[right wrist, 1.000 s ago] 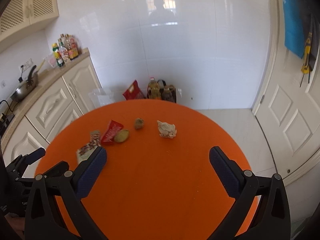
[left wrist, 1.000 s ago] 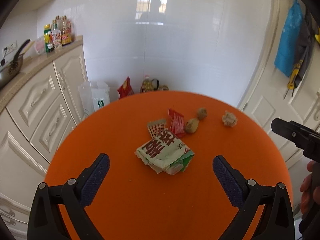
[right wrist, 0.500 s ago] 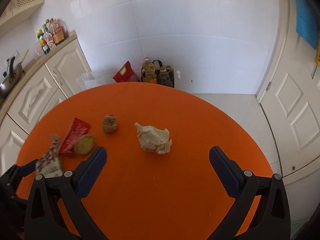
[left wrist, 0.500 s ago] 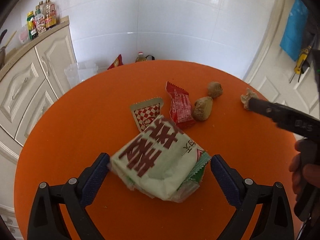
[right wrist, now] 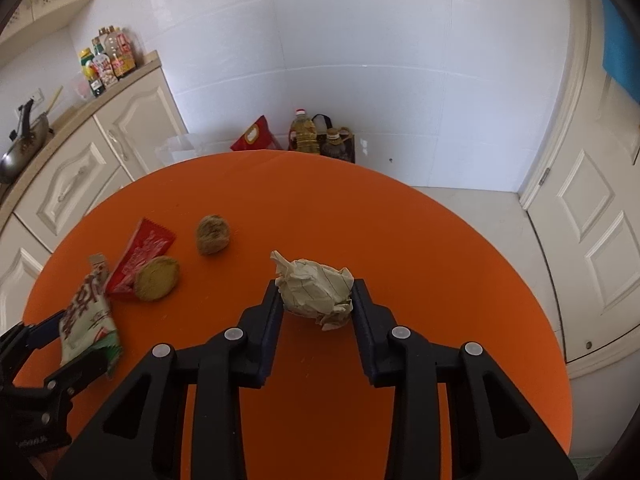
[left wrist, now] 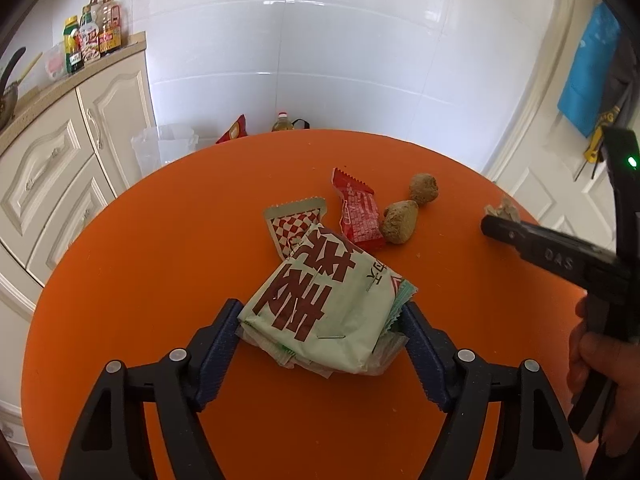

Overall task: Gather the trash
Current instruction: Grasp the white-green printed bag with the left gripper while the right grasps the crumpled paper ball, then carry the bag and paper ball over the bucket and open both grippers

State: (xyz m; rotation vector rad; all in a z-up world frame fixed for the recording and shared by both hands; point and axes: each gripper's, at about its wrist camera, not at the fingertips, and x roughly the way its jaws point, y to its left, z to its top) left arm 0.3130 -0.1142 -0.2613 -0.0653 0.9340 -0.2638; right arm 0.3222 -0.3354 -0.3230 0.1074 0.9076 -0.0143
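Observation:
A round orange table (left wrist: 160,248) holds trash. My left gripper (left wrist: 322,326) is shut on a pale green bag with red characters (left wrist: 324,300), both pads pressing its sides; the bag rests on the table. It also shows in the right wrist view (right wrist: 86,320). My right gripper (right wrist: 316,300) is shut on a crumpled paper ball (right wrist: 314,290) on the table (right wrist: 440,260). Behind the bag lie a checkered wrapper (left wrist: 294,220), a red wrapper (left wrist: 358,212) and two brown lumps (left wrist: 400,222) (left wrist: 424,188).
White cabinets (left wrist: 60,160) with bottles (left wrist: 92,40) on the counter stand at the left. On the floor behind the table are a clear bin (left wrist: 164,148), a red bag (right wrist: 256,136) and oil bottles (right wrist: 306,134). A white door (right wrist: 592,220) is at the right.
Both grippers moved forward and down to the table and closed: the left onto the green bag, the right onto the paper ball.

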